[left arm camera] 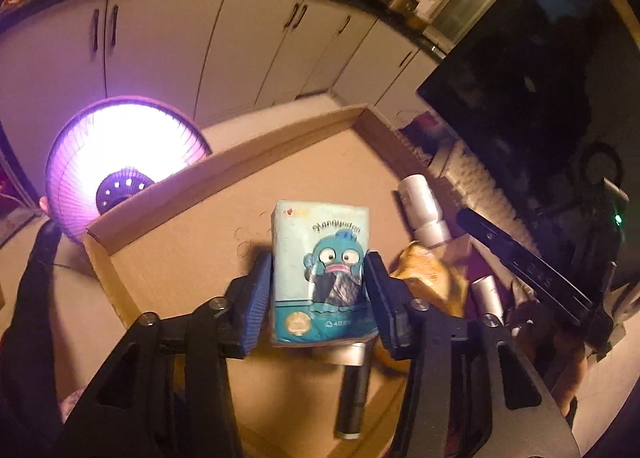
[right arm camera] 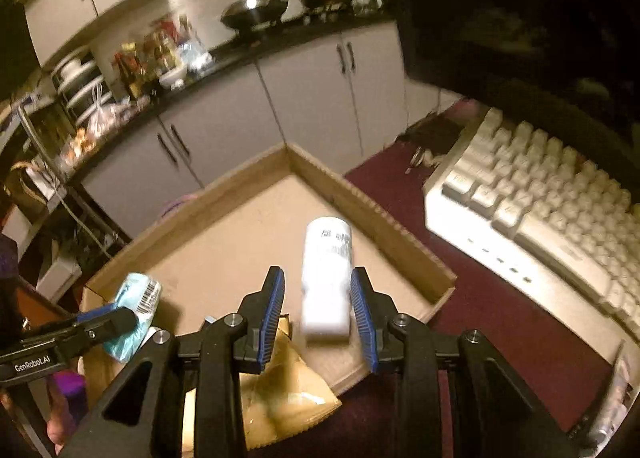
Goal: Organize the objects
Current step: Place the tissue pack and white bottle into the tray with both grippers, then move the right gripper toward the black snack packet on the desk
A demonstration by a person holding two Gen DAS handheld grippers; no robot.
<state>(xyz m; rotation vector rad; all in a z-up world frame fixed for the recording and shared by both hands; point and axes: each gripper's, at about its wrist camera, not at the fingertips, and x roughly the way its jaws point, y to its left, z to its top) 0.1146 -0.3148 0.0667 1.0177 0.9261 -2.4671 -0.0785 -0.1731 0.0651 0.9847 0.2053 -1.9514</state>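
A shallow cardboard tray [left arm camera: 168, 254] is seen lying on a counter covered with a dark red cloth [right arm camera: 500, 322]. In the left wrist view, a light blue tissue pack [left arm camera: 320, 270] printed with a cartoon fish is framed by the left gripper [left arm camera: 318, 290]. Its blue-padded jaws are spread to either side of the pack, with a thin gap visible along the left pad; whether the right pad still touches cannot be told. No earlier view is given for comparison.

At about 2 o'clock from the pack, a white bottle [left arm camera: 420, 206] is seen lying inside the tray. A crinkled golden snack bag [left arm camera: 428, 278] is found at 3 o'clock, and a dark cylindrical tube [left arm camera: 352, 390] at 6 o'clock.

In the right wrist view, the same white bottle [right arm camera: 326, 278] is shown between the jaws of the right gripper [right arm camera: 318, 318]. The jaws are parted, and narrow gaps are seen on both sides of the bottle. A white keyboard [right arm camera: 540, 202] is placed at 2 o'clock on the cloth. A glowing round heater [left arm camera: 120, 162] is seen beyond the tray at 10 o'clock.
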